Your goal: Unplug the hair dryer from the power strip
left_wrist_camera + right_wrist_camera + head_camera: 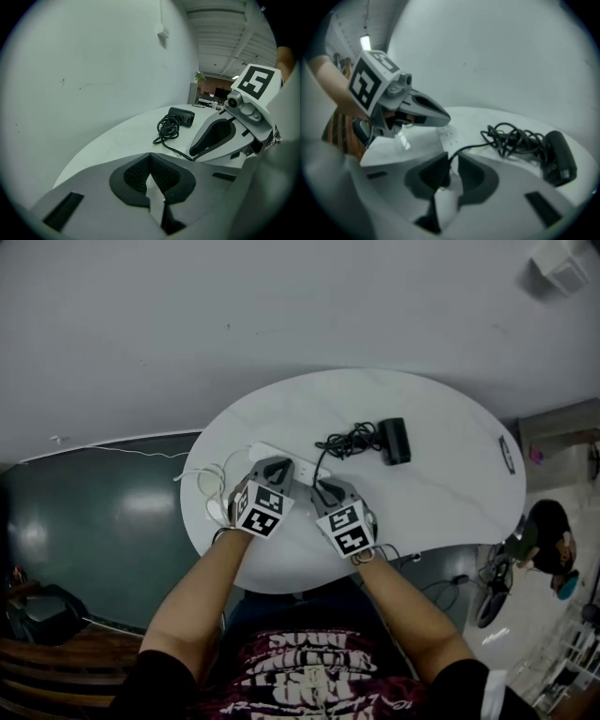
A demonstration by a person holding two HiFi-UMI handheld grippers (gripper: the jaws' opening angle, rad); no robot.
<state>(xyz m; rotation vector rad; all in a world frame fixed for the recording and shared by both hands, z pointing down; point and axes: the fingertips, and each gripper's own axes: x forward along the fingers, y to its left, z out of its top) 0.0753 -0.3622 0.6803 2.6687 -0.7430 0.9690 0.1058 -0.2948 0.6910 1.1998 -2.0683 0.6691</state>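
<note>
A black hair dryer (395, 441) lies on the round white table (450, 493), its black cord (349, 440) coiled beside it. The cord runs down to a white power strip (281, 460) near the table's front. My left gripper (272, 468) hovers over the strip; in the left gripper view its tips (150, 157) meet, with nothing between them. My right gripper (330, 491) sits just right of it. In the right gripper view its jaws (451, 161) stand a narrow gap apart, and the cord (511, 138) leads straight into that gap above the strip (450, 137). The plug itself is hidden.
Thin white cables (202, 479) hang off the table's left edge. A small dark object (506, 454) lies at the right rim. A pale wall stands behind the table. On the floor to the right are a person (548, 531) and a bicycle (492, 592).
</note>
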